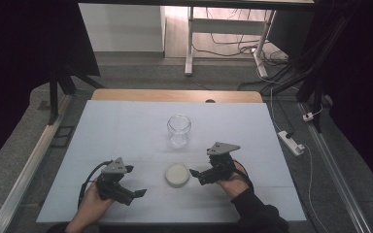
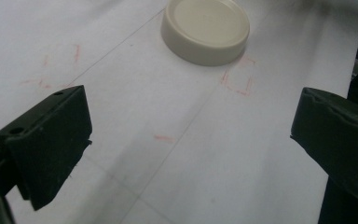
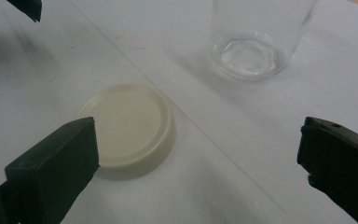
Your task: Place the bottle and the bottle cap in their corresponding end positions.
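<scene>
Near the worktop's [image 1: 126, 126] front edge, lid [image 1: 177, 174] looks light, stiff, slick; pinch its rim. Jar [image 1: 179, 129] is fragile. Left gripper [image 1: 133, 182] and right gripper [image 1: 197, 175]: fingers spread, empty.

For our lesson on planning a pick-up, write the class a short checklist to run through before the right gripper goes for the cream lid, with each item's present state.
1. Right gripper open wide enough for the lid: ok, its jaws stand far apart in the right gripper view.
2. Lid lying flat on the table, nothing on it: ok.
3. Gripper close to the lid: ok, one jaw tip is just beside its rim.
4. Left gripper out of the way: ok, open and apart from the lid.
5. Jar upright, mouth open: ok.
6. Jar empty: ok, looks empty.
</scene>
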`<state>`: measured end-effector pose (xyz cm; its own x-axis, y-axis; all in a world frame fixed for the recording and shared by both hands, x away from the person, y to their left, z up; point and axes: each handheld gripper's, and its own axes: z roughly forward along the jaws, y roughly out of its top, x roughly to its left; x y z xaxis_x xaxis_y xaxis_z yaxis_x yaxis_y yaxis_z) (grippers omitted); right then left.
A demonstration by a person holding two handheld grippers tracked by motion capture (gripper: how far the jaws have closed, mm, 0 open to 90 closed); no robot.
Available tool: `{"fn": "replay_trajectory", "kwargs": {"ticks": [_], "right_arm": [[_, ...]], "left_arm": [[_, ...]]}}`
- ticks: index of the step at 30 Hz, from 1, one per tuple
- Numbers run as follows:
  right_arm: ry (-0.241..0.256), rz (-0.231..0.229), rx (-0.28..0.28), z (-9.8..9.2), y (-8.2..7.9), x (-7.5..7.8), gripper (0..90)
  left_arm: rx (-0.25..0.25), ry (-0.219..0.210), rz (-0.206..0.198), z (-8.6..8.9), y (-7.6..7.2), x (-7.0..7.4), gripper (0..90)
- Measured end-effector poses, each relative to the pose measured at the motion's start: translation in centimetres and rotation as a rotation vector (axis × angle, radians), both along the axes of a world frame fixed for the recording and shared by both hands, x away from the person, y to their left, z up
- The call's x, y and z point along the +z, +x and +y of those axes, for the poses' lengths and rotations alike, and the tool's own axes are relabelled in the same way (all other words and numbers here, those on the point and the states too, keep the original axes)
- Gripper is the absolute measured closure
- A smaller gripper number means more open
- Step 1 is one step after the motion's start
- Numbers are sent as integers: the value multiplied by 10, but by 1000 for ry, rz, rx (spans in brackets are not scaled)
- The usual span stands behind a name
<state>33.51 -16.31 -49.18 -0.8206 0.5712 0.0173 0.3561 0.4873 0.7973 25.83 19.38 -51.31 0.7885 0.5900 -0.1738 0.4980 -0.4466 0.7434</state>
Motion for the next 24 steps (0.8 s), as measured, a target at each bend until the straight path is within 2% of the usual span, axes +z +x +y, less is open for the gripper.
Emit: {"fn": "replay_trajectory", "kwargs": {"ticks": [12, 17, 24], "right_arm": [[10, -2, -24, -24, -23, 1, 0], [19, -23, -51, -36, -35, 2, 0], [24, -11, -100, -57, -48, 0, 0]], "left_arm": [[60, -38, 1, 26, -18, -1, 0], [90, -49, 1, 39, -27, -1, 0], [128, -51, 4, 53, -39, -4, 0]]}}
